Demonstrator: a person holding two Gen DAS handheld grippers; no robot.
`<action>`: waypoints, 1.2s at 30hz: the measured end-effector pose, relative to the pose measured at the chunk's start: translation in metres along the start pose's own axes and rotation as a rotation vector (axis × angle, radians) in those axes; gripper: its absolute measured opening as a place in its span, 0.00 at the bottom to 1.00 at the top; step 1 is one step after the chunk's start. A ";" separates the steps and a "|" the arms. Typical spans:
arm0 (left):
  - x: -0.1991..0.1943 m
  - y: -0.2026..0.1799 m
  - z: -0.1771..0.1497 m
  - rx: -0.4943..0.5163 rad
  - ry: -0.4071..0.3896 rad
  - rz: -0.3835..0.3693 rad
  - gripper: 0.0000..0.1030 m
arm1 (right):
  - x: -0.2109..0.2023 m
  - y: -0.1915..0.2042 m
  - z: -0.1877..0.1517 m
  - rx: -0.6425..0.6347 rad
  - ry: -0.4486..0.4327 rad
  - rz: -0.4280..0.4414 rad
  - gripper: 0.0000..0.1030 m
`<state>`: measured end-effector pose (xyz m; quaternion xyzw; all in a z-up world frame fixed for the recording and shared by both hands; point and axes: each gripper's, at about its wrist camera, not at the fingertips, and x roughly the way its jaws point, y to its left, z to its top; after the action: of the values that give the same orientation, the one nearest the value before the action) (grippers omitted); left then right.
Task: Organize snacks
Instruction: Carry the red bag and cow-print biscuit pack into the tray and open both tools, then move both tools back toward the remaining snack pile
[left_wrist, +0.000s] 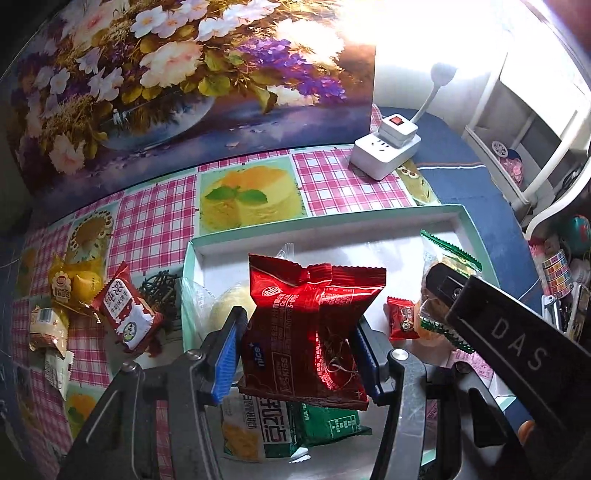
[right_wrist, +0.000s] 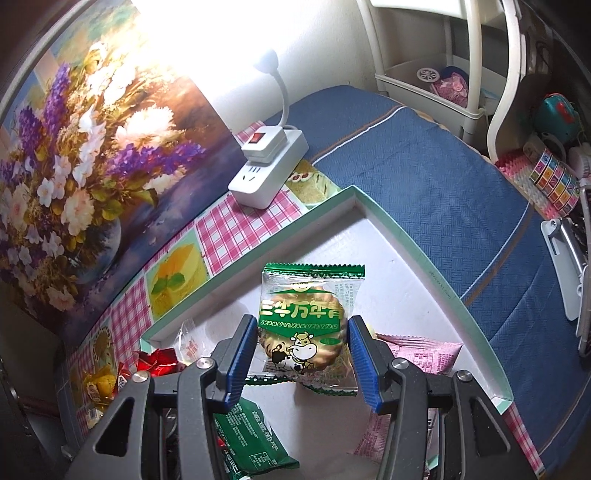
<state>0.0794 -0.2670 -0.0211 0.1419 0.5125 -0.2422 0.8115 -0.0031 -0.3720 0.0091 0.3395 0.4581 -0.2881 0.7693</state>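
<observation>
Loose snacks, far left: a yellow bread packet (left_wrist: 75, 282), a red-and-white biscuit packet (left_wrist: 127, 306) and pale wrappers (left_wrist: 48, 328) lie on the desk (left_wrist: 155, 221), outside the box.
Desk: covered in a pink-checked cloth with cake prints; a floral painting (left_wrist: 147, 81) stands along its back edge.
Box: a shallow white box with a mint-green rim (left_wrist: 325, 218) sits on the desk, holding several snacks.
Left gripper (left_wrist: 301, 343): clamped on a red foil snack packet (left_wrist: 310, 325), blue pads pressing both sides; the packet hangs above the box interior.
Beneath it: a white-and-yellow packet (left_wrist: 255, 428) and a dark green packet (left_wrist: 328, 421) lie on the box floor.
Box, right part: a small red candy (left_wrist: 402, 319) lies on the floor beside the right gripper's body.
Right gripper (right_wrist: 303, 354): clamped on a green-trimmed clear biscuit packet (right_wrist: 306, 321) showing a cow cartoon; it is held above the box floor, near the right corner.
Under it: a pink packet (right_wrist: 424, 354) lies on the box floor.
Power strip (left_wrist: 384, 147): white, red-switched, on the desk behind the box.
Right of desk: blue quilted bedding (right_wrist: 424, 184).
</observation>
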 end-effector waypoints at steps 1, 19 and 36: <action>0.000 0.000 0.000 0.003 0.003 0.007 0.55 | 0.001 0.001 0.000 -0.001 0.004 0.004 0.52; -0.009 0.005 0.001 -0.007 -0.007 0.040 0.66 | 0.004 0.005 -0.002 -0.036 0.017 0.000 0.54; -0.011 0.034 0.003 -0.118 -0.004 0.089 0.67 | 0.004 0.007 -0.002 -0.059 0.001 0.031 0.73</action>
<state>0.0955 -0.2371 -0.0104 0.1160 0.5174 -0.1753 0.8295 0.0025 -0.3669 0.0064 0.3241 0.4613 -0.2624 0.7832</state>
